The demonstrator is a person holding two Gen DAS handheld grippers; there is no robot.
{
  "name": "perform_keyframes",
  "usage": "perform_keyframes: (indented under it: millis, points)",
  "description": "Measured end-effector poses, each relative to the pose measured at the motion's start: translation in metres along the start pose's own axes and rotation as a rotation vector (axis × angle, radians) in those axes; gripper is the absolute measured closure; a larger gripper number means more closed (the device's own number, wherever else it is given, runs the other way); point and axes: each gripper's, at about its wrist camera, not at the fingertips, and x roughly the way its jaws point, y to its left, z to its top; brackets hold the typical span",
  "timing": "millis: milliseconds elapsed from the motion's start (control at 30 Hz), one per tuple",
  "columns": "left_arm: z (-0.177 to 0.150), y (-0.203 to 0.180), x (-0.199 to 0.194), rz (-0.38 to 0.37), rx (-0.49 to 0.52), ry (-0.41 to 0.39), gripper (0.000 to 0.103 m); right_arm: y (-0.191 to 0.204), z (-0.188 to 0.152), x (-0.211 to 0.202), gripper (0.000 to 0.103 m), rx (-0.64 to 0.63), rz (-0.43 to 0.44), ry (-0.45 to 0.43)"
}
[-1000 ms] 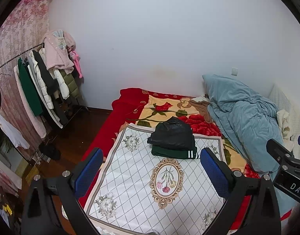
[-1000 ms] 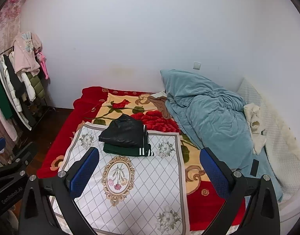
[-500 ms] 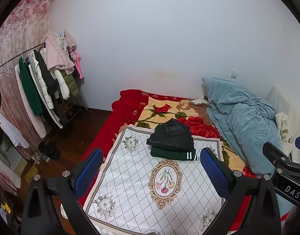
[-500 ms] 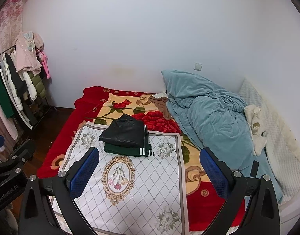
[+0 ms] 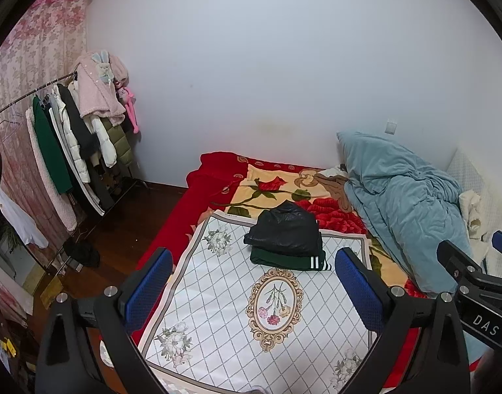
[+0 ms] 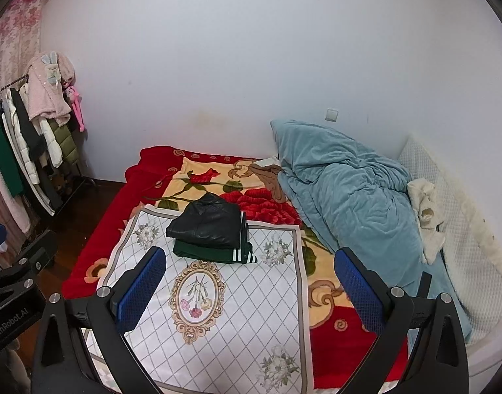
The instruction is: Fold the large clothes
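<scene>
Bedroom, white patterned cloth (image 5: 238,308) spread on bed. Folded stack at cloth's far edge: black jacket (image 5: 285,228) atop green garment (image 5: 283,259). Jacket looks slick, probably soft, light; grip at folded edge. Left gripper (image 5: 251,282), right gripper (image 6: 249,282) both spread wide, empty, near cloth's front edge.

Your left gripper (image 5: 252,282): black angular frame, two fingers faced with blue dimpled pads (image 5: 146,280), silver round screws atop each finger arm. Your right gripper (image 6: 249,282): identical build. At 4 o'clock in the left view its black body reads "DAS"; at 8 o'clock in the right view, "GenRobot.AI".
</scene>
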Motion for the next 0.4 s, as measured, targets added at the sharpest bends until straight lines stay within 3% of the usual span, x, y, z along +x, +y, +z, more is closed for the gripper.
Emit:
perform_keyframes:
  millis: [400]
  points:
    - [0.002, -0.0018, -0.0045, 0.006, -0.012, -0.002, 0.002, 0.0003, -0.0008, -0.004, 0.0, -0.002, 0.004, -0.001]
